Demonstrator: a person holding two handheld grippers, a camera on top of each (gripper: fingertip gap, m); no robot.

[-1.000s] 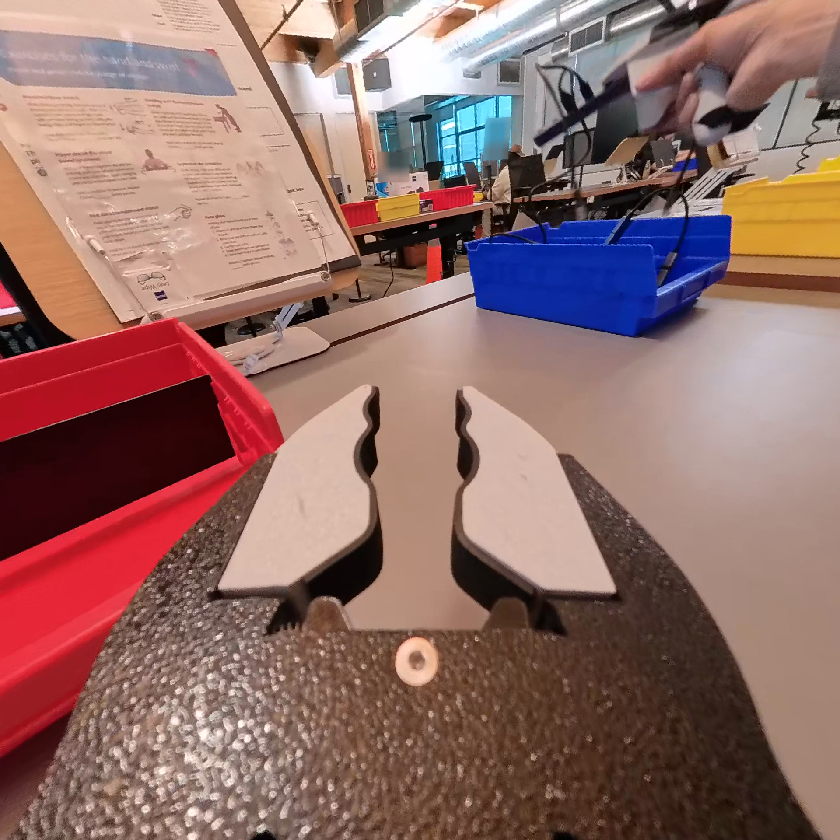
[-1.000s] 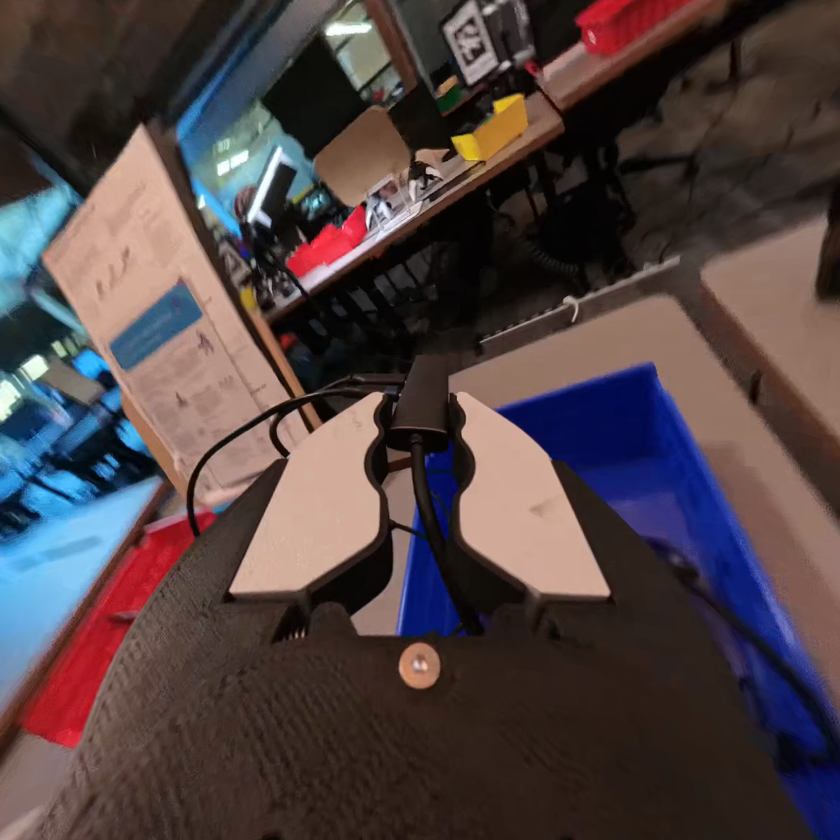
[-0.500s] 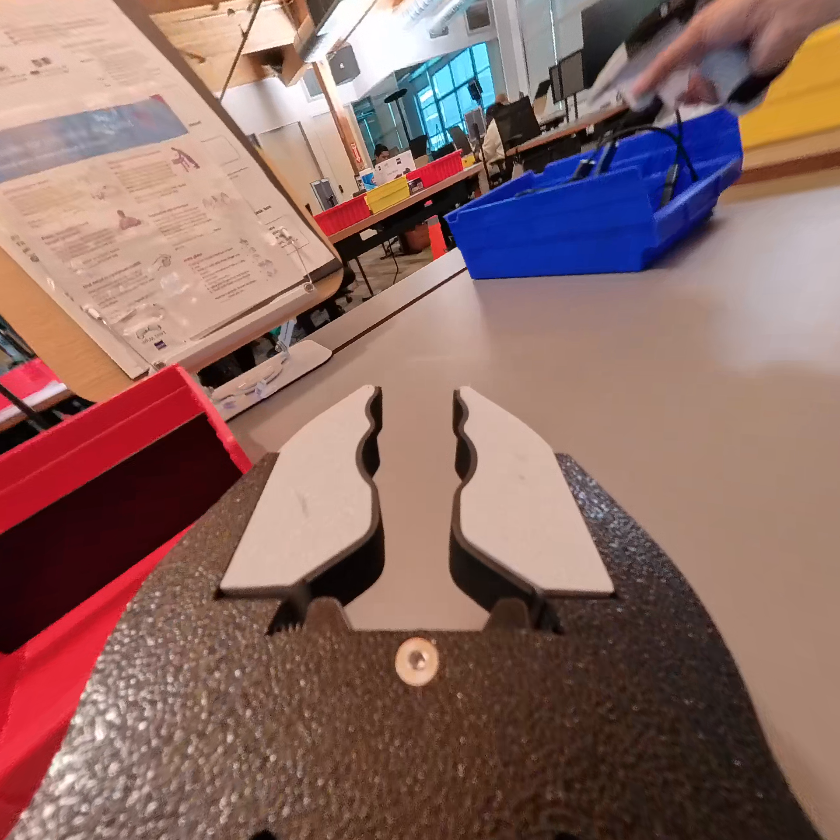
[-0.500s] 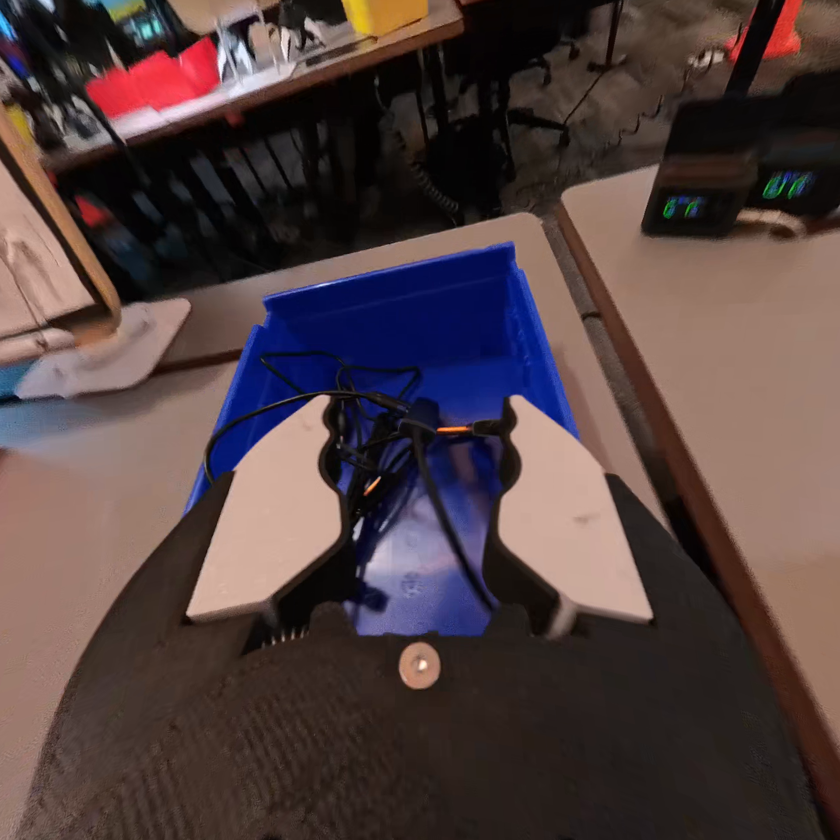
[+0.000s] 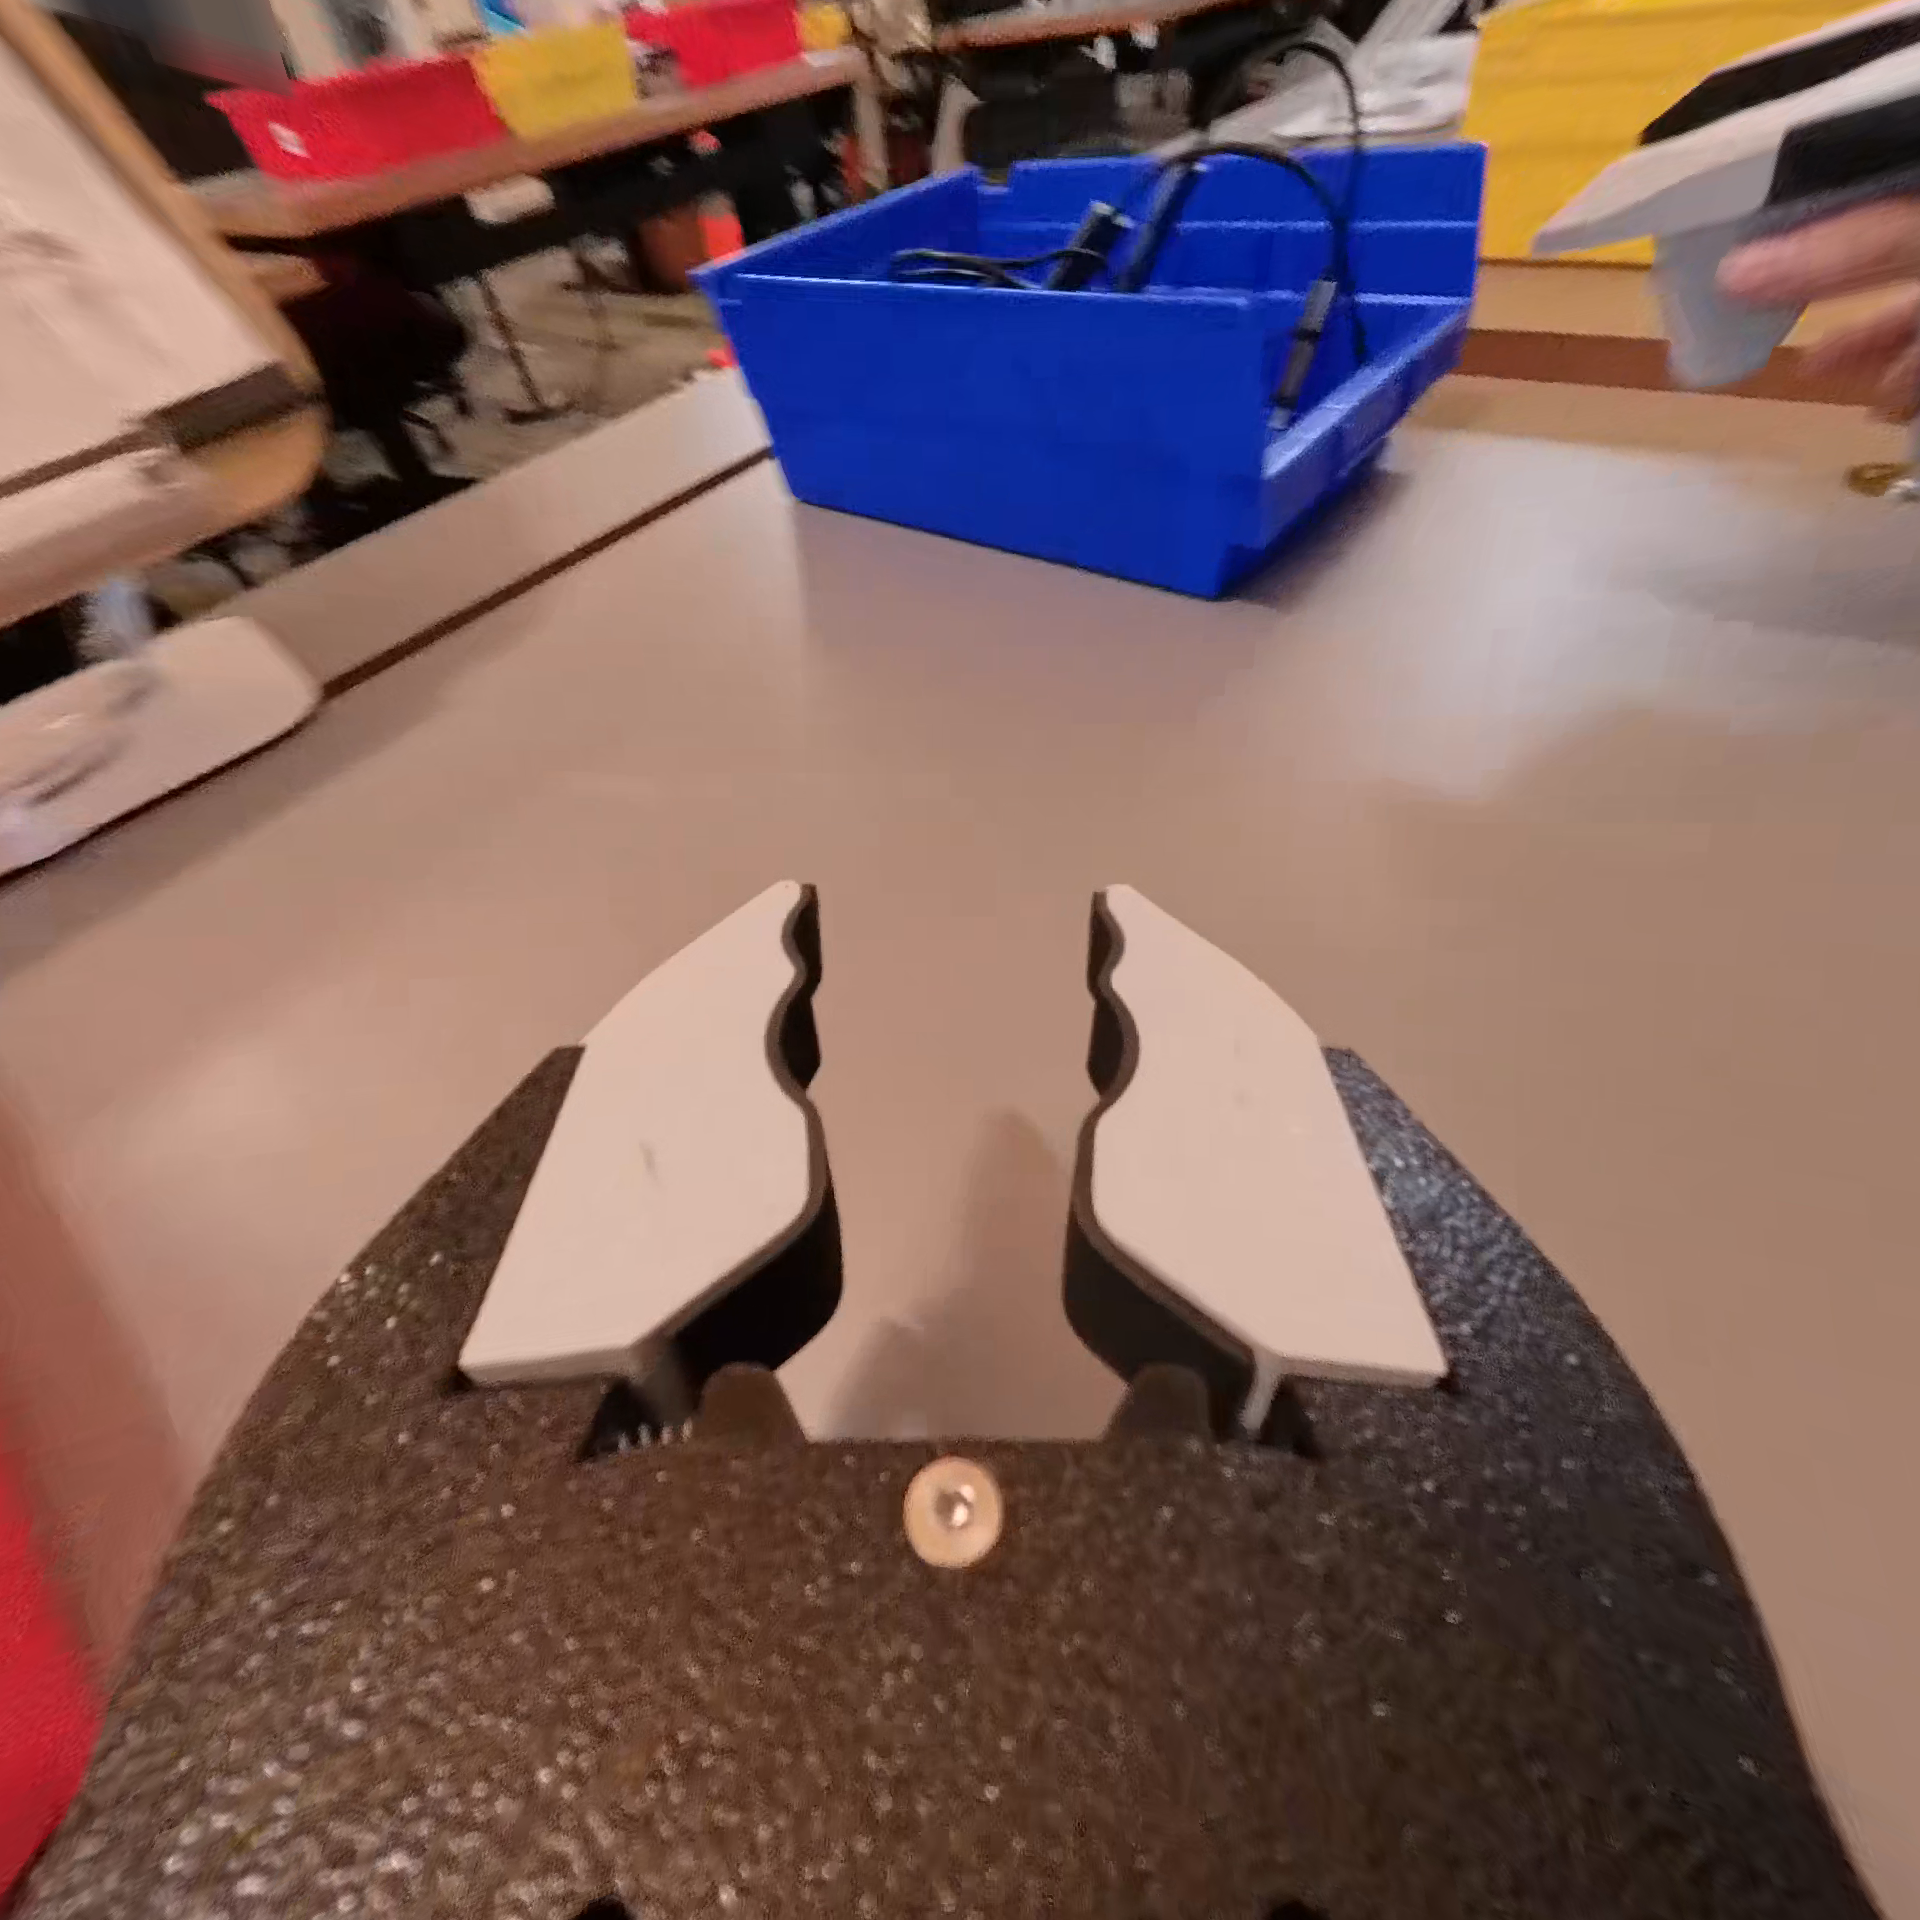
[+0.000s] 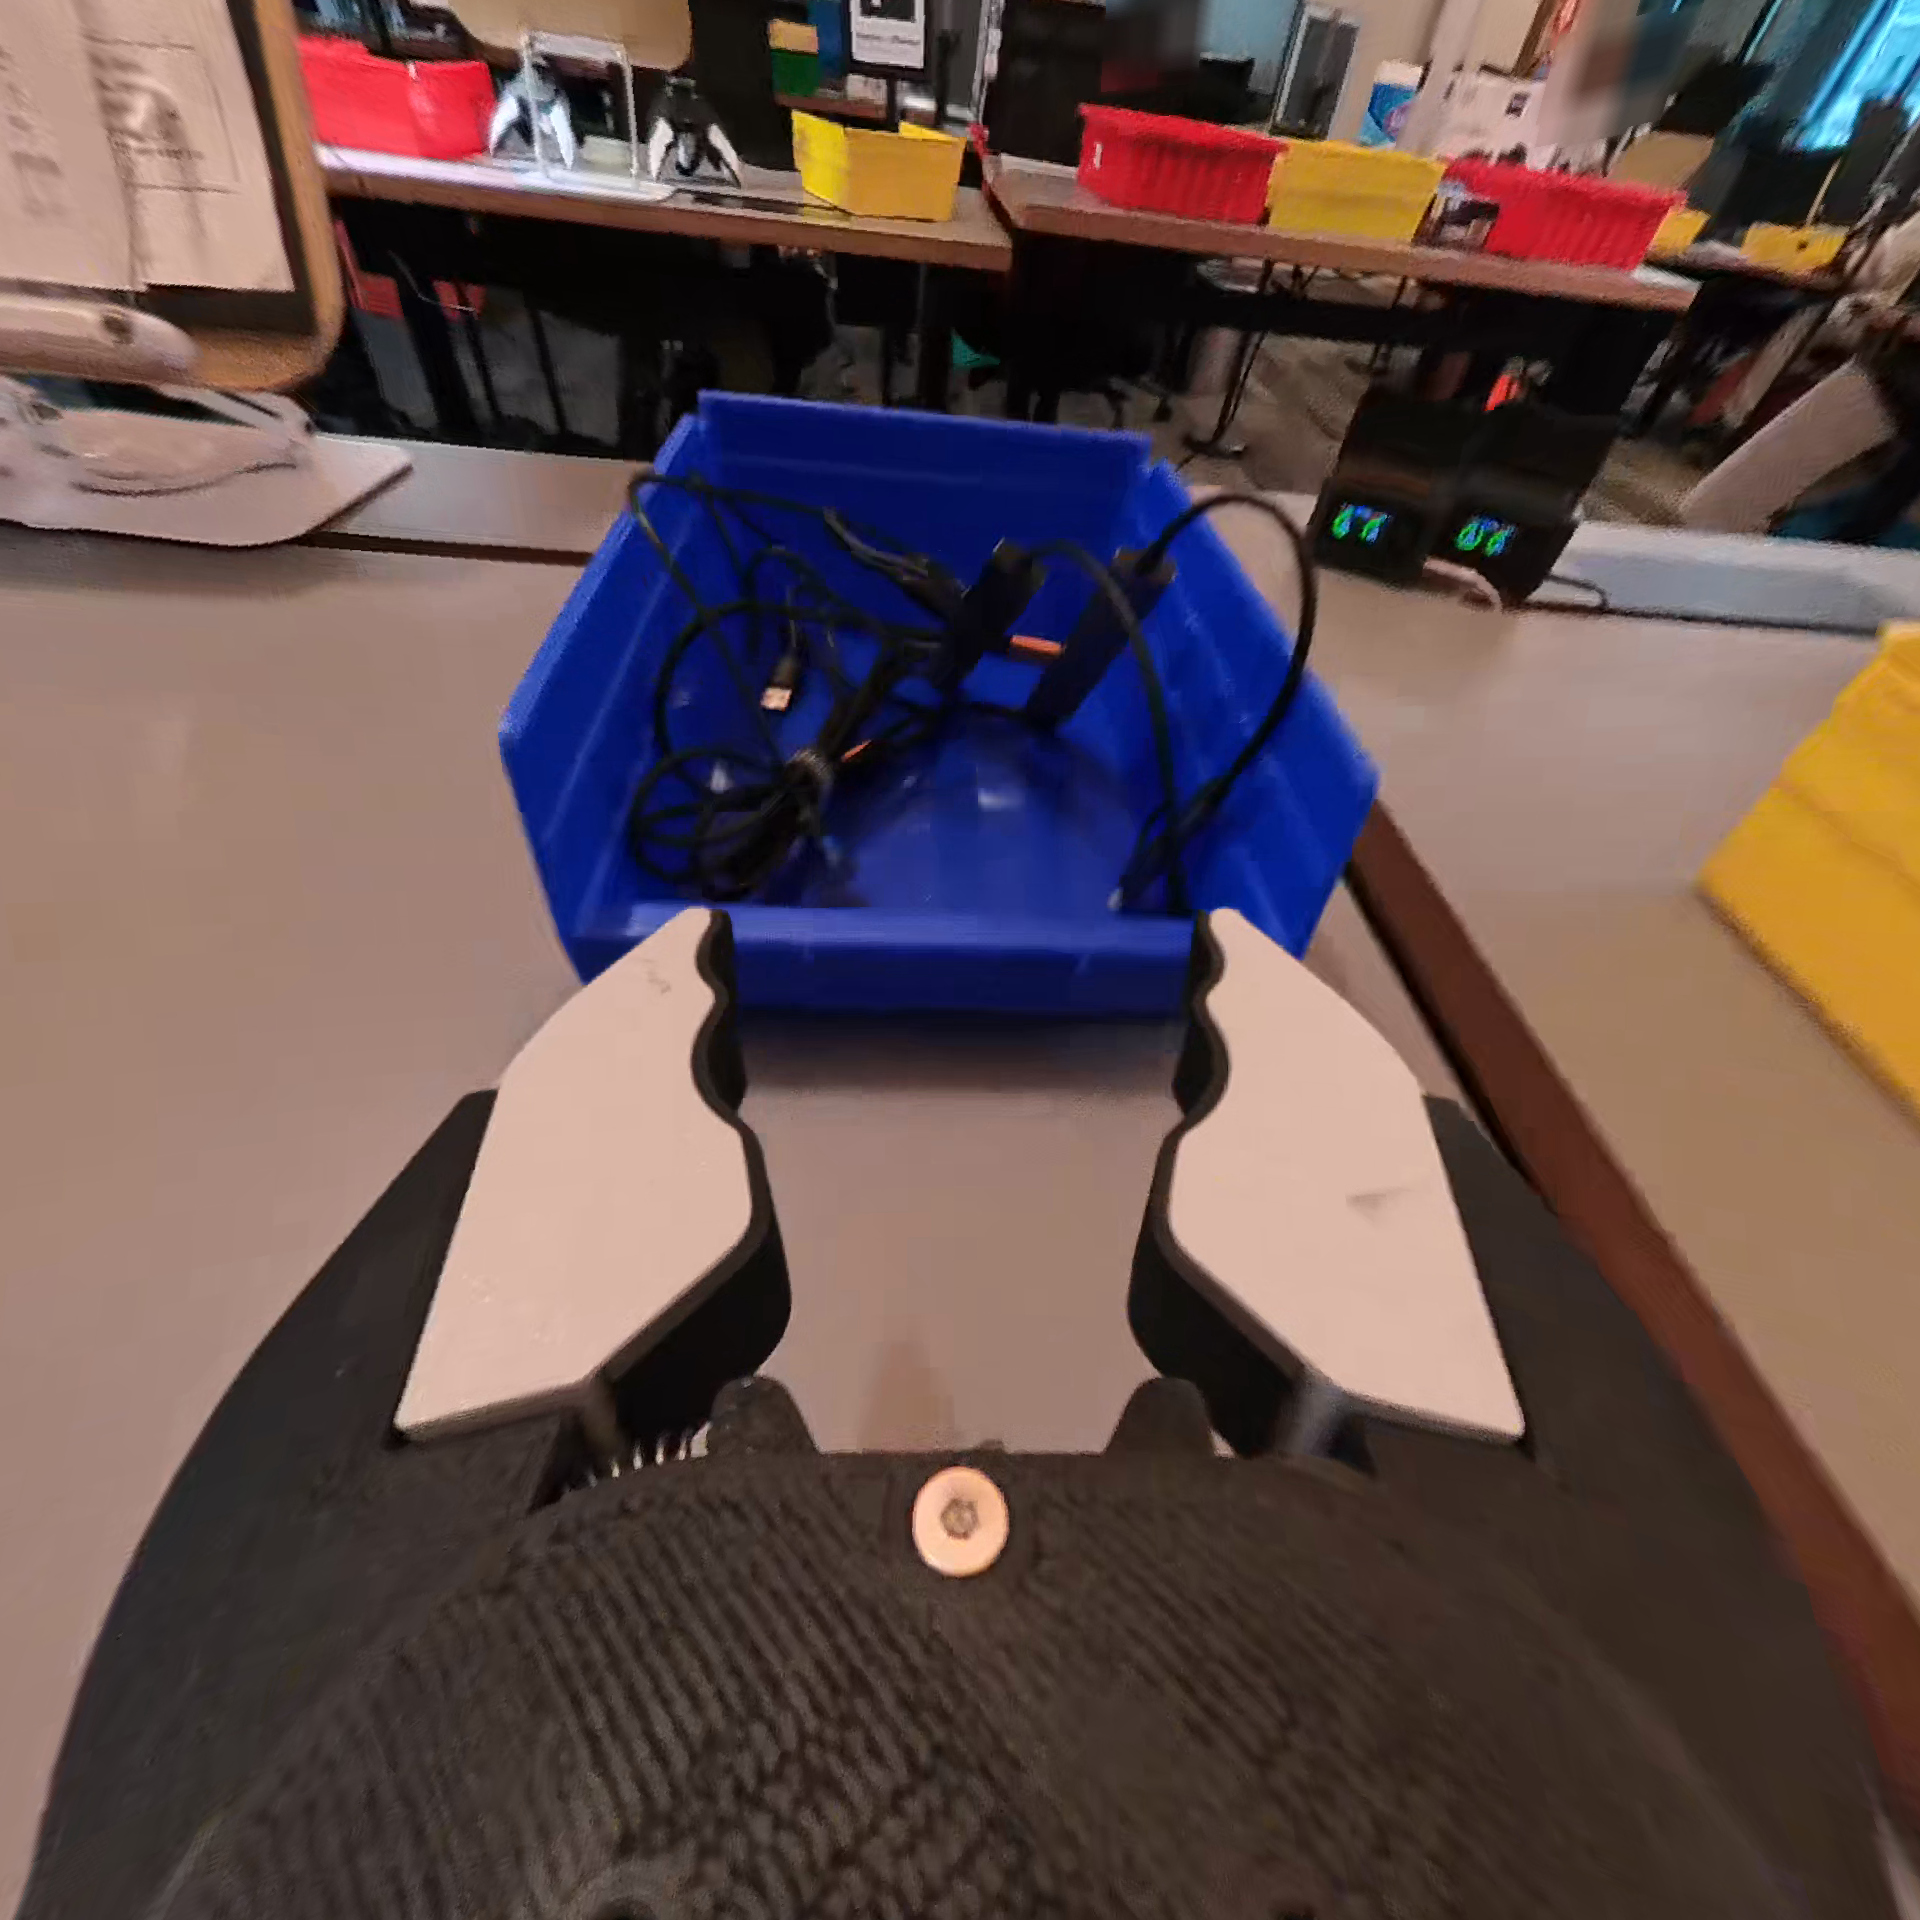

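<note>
A blue bin (image 6: 1226, 717) stands on the grey table (image 6: 260, 831) and holds a tangle of black cables (image 6: 790, 727) with dark adapters. One cable loops over its right rim. My right gripper (image 6: 956, 930) is open and empty, just in front of the bin's near wall. In the left wrist view the same blue bin (image 5: 1039, 416) stands farther off, with cables (image 5: 1143, 218) sticking up from it. My left gripper (image 5: 951, 904) is open and empty, low over the bare table (image 5: 1351, 831). The other gripper's white handle (image 5: 1714, 260), held by a hand, shows at the upper right.
A red bin (image 5: 31, 1662) is at my left gripper's left edge. A yellow bin (image 6: 1839, 852) stands right of the blue one. A leaning board with a paper sheet (image 6: 135, 156) on a white base (image 6: 208, 478) stands at the back left. Two dark timers (image 6: 1423, 530) sit behind.
My right gripper opened, let the black cable drop into the blue bin, and drew back in front of it. My left gripper opened wider and turned toward the blue bin.
</note>
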